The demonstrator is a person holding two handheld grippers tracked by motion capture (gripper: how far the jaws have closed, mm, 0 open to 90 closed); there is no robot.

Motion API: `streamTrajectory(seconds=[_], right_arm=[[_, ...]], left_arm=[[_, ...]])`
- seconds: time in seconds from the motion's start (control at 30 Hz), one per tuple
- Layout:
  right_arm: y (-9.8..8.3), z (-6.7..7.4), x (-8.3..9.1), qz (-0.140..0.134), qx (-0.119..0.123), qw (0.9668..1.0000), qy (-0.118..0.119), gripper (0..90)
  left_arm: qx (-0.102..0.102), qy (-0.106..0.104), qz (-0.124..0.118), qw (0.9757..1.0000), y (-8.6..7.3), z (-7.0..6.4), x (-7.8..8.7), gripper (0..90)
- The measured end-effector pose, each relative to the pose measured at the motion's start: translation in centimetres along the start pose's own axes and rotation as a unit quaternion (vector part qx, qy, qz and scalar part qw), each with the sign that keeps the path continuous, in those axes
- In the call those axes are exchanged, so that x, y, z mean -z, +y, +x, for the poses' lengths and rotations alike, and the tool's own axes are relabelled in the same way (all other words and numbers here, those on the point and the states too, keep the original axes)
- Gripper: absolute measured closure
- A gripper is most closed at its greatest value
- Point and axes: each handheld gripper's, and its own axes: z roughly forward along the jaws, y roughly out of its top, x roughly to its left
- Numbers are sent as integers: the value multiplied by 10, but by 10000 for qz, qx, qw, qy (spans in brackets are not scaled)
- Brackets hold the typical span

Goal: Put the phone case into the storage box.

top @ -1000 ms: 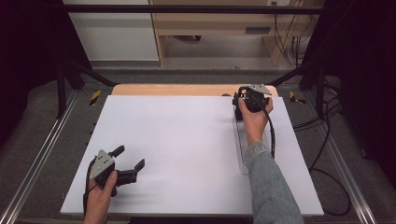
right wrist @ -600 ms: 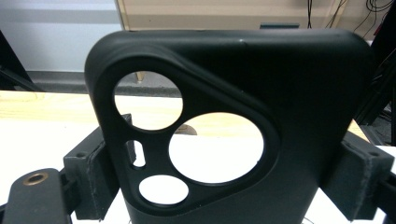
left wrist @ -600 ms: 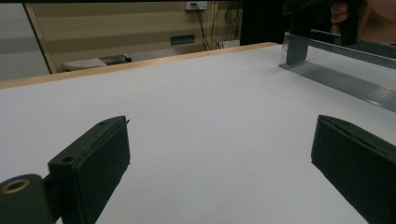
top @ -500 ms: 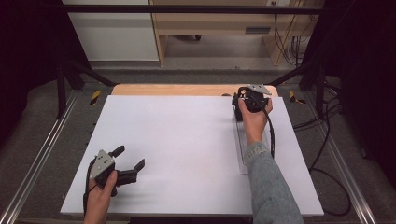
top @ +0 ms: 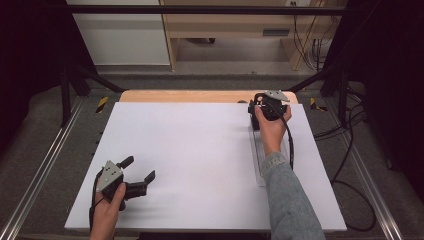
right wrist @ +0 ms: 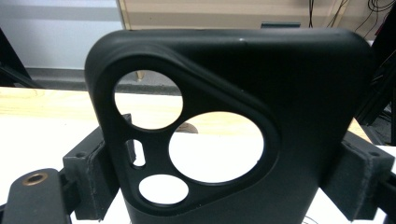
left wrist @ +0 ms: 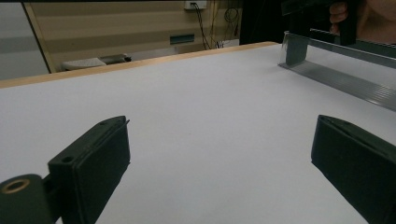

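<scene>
A black phone case (right wrist: 308,93) with round camera cutouts stands upright between the jaws of my right gripper (right wrist: 226,176), whose pads (right wrist: 93,172) press on its two sides. From above, my right gripper (top: 261,106) is at the far right of the white table top (top: 200,145), at the far end of a clear, long stand (top: 260,160). My left gripper (top: 138,170) rests near the front left edge, jaws wide apart with nothing between them. In its own view the left gripper (left wrist: 219,154) faces bare white surface, with the clear stand (left wrist: 336,74) far to its right.
A wooden strip (top: 190,96) runs along the table's far edge. Metal rails (top: 40,170) flank the table on both sides. Cables (top: 345,165) lie on the floor to the right. Shelving (top: 225,25) stands behind the table.
</scene>
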Motion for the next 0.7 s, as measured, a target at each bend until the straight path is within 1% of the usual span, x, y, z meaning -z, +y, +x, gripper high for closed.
streamTrajectory(seconds=[0.23, 0.4, 0.7], right_arm=[[0, 0, -1, -42, -6, 10000, 8, 129], [1, 1, -1, -116, -10, 9999, -44, 129], [1, 2, -1, -99, 88, 9998, -119, 129]], left_arm=[[-3, -6, 4, 10000, 0, 0, 0, 47], [-14, -8, 8, 10000, 0, 0, 0, 47], [-21, -15, 12, 10000, 0, -1, 0, 47]])
